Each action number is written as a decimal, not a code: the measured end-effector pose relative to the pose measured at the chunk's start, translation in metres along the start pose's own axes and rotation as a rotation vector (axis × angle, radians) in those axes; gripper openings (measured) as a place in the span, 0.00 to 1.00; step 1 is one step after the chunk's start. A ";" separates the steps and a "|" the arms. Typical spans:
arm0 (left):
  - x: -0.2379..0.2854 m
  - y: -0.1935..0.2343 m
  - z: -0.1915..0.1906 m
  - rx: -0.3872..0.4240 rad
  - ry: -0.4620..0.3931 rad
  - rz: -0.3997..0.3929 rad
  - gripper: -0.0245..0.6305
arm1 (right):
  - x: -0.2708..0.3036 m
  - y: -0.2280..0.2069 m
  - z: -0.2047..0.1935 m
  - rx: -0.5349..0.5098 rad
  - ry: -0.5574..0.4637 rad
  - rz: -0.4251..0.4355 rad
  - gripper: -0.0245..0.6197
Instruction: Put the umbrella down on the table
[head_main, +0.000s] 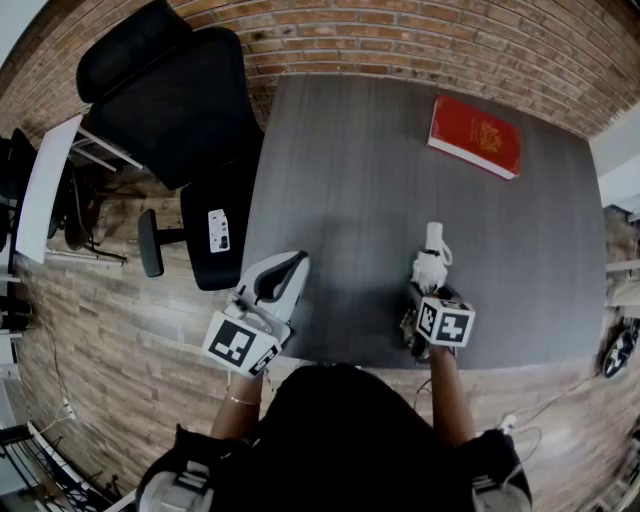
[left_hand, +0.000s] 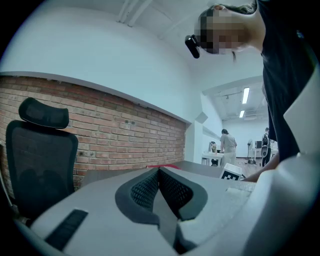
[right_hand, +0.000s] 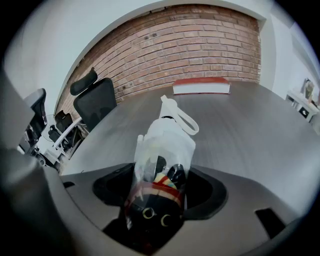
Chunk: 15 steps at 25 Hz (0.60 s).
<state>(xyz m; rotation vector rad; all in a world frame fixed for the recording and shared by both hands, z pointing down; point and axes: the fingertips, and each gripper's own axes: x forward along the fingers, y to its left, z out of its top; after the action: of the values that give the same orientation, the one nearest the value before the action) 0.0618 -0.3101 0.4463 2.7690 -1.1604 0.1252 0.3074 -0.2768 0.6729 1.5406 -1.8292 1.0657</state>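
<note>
Right gripper view shows the right claw (right_hand: 161, 176) standing wide, with the folded umbrella (right_hand: 165, 145) between its two sides and held there. The umbrella runs forward along the claw and slopes down toward the tabletop (right_hand: 250, 130). From these views I cannot tell whether its far end already touches the surface.

The umbrella looks light. Its white cloth sleeve with a dark printed pattern is soft and a little slippery, over a stiffer core. I judge the thick middle of the body, where the claw has it, to be the good place to hold. The white loop strap (right_hand: 182, 117) at the far end is loose and would let it swing. It does not seem fragile, so a low, gentle release should be enough.

In the head view the right claw (head_main: 430, 292) is close to the near edge of the tabletop (head_main: 350, 170), right of the middle. The umbrella (head_main: 432, 258) points to the far side. Much open room lies ahead and to both sides. A red book (head_main: 474, 136) is well apart at the far right.

The left claw (head_main: 285, 275) is closed and empty, at the near left corner. A black chair (head_main: 170, 90) stands beyond the left edge.
</note>
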 end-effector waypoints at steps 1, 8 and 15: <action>0.000 -0.001 -0.001 0.000 0.003 0.001 0.03 | 0.000 0.000 0.000 0.000 -0.001 0.001 0.50; 0.001 -0.006 -0.002 -0.006 0.013 -0.005 0.03 | 0.002 -0.005 0.000 0.022 -0.002 -0.005 0.51; -0.001 -0.013 -0.001 0.002 -0.003 -0.016 0.03 | -0.001 -0.004 0.003 0.034 -0.019 -0.013 0.53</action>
<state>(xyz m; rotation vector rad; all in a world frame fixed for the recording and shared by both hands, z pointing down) 0.0701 -0.3003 0.4455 2.7806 -1.1388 0.1200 0.3113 -0.2788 0.6712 1.5851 -1.8201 1.0856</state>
